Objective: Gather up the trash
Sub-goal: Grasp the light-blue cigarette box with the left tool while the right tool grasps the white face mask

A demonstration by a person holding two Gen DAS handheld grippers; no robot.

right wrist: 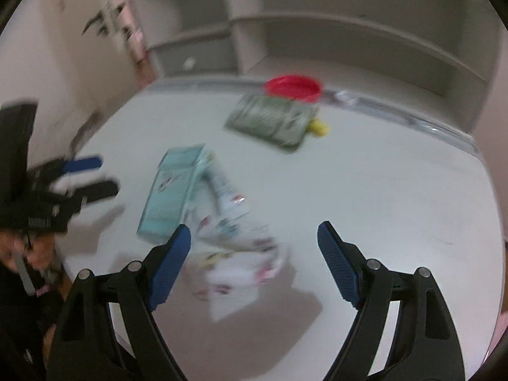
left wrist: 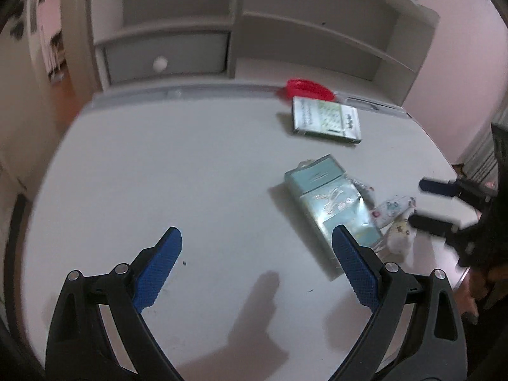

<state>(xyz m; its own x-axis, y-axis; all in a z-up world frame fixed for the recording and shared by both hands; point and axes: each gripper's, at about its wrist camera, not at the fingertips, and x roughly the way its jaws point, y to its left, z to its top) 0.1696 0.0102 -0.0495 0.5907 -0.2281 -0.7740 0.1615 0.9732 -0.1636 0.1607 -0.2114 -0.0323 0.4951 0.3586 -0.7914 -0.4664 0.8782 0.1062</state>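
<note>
Both tools hang empty over the table [left wrist: 158, 165], jaws spread wide: the left tool [left wrist: 256, 266] above bare surface, the right tool [right wrist: 254, 263] over crumpled printed wrappers [right wrist: 241, 254], likely the first pickup. Beside them lies a teal carton [left wrist: 330, 197]; farther off, a green packet [left wrist: 327, 119] against a red bowl [right wrist: 293, 87], probably the bin.

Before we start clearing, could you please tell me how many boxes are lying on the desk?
2: a pale blue box mid-desk beside the printed wrappers, and a green-and-white box farther back by the red bowl.
</note>
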